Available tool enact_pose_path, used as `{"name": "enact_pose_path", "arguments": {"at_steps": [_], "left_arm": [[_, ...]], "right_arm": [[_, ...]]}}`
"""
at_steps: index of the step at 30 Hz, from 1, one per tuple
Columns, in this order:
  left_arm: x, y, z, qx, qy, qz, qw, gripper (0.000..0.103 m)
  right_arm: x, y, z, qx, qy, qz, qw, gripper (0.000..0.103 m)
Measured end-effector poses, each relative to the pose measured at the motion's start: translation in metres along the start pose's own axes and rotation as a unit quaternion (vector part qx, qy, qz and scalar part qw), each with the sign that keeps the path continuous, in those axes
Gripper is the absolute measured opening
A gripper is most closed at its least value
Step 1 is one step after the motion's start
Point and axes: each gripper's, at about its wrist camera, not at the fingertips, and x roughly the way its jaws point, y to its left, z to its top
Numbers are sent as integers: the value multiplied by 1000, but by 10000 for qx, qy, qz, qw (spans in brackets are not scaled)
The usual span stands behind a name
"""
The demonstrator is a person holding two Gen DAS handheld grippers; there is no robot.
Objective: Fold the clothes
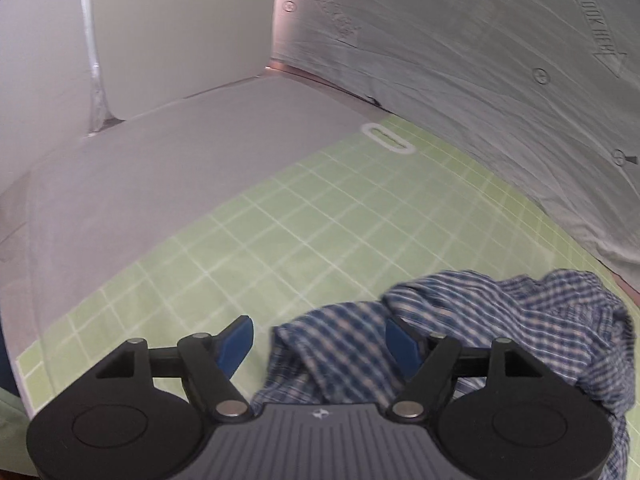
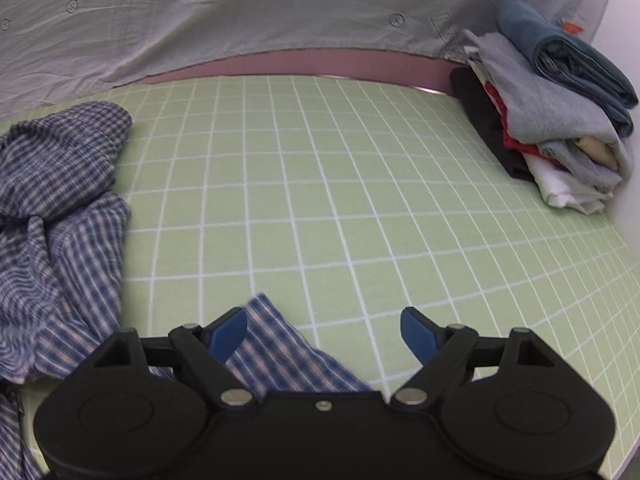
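Observation:
A crumpled blue-and-white checked shirt (image 1: 500,320) lies on the green grid mat (image 1: 256,248). In the left wrist view its edge reaches in between the blue fingers of my left gripper (image 1: 320,344), which is open and hovers over that edge. In the right wrist view the same shirt (image 2: 56,208) bunches at the left. One corner of it lies under and just inside the left finger of my right gripper (image 2: 324,332). That gripper is open too, with bare green mat (image 2: 320,184) between most of its jaws.
A stack of folded clothes (image 2: 560,120) sits at the mat's far right corner. A pale sheet with carrot prints (image 2: 280,8) hangs behind the mat. Grey tabletop (image 1: 160,152) and a white wall lie to the left.

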Motion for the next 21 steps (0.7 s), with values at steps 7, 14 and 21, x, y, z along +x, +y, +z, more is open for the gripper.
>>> {"name": "enact_pose_path", "arguments": {"at_steps": [7, 14, 21], "left_arm": [[7, -37, -13, 457, 317, -575, 9968, 82], [9, -59, -24, 927, 582, -874, 9901, 89], [10, -89, -37, 1886, 625, -739, 9773, 95]], "right_arm": [[7, 40, 32, 106, 92, 1243, 9921, 86], [18, 86, 24, -308, 497, 1885, 9803, 85], [23, 95, 15, -449, 662, 1941, 9777, 85]]}}
